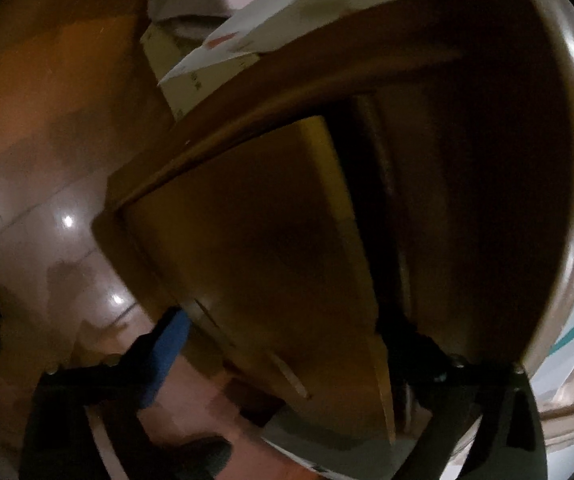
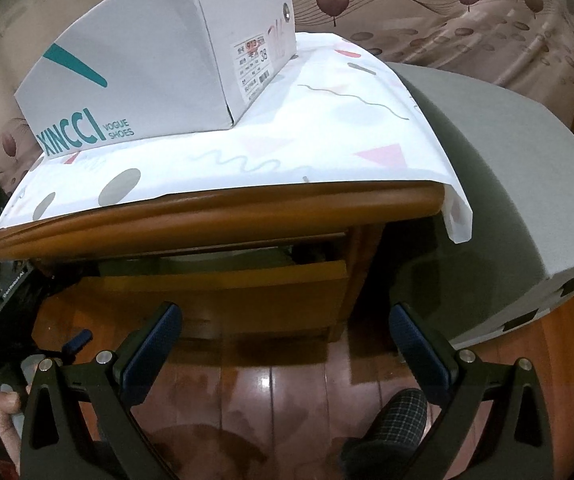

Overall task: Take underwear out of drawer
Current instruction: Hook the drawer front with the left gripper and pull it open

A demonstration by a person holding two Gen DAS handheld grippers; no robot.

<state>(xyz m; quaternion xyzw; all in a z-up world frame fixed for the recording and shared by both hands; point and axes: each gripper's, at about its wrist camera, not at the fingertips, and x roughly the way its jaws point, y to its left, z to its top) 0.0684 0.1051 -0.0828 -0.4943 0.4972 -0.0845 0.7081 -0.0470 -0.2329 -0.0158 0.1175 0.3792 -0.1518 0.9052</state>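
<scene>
Drawer barely open, underwear hidden

Left gripper (image 1: 287, 360) jaws stand wide astride the drawer front (image 1: 271, 240); right gripper (image 2: 283, 344) jaws apart, empty. The drawer (image 2: 223, 280) at frame centre shows only a dark gap; reaching blind could snag

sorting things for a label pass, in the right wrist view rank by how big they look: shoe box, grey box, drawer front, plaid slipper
1. shoe box
2. grey box, near it in size, so unsure
3. drawer front
4. plaid slipper
</scene>
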